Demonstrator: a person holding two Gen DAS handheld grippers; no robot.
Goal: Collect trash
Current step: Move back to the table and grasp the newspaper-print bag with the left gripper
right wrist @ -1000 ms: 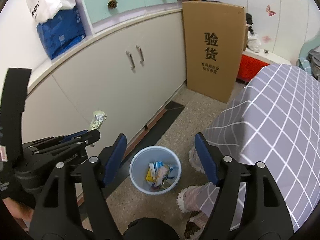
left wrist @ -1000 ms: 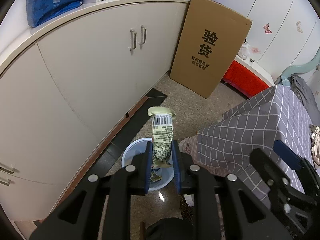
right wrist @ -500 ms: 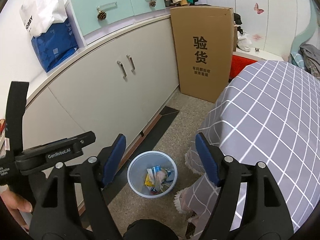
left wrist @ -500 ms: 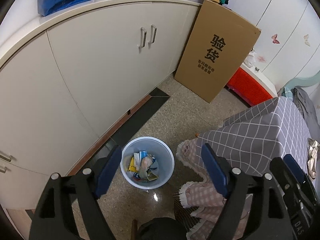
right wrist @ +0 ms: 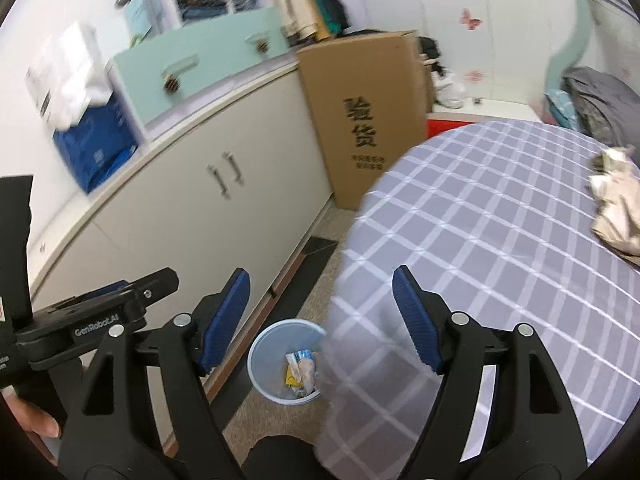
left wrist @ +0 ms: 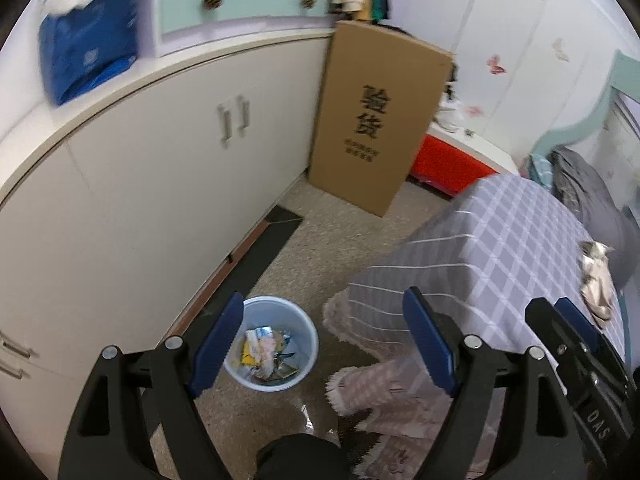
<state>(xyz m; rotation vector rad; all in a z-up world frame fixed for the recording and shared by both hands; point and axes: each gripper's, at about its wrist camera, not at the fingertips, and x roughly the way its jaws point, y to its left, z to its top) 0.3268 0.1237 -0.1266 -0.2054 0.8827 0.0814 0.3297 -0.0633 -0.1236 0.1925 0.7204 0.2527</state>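
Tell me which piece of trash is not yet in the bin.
The crumpled beige wrapper lying on the checked tablecloth at its far right edge. The other wrappers already sit inside the light blue bin on the floor.

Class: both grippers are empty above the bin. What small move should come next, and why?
Probably swing the right gripper, its jaws opening with nothing between them, toward the crumpled wrapper lying on the checked cloth. The bin already holds trash, and that wrapper is the only loose piece in view.
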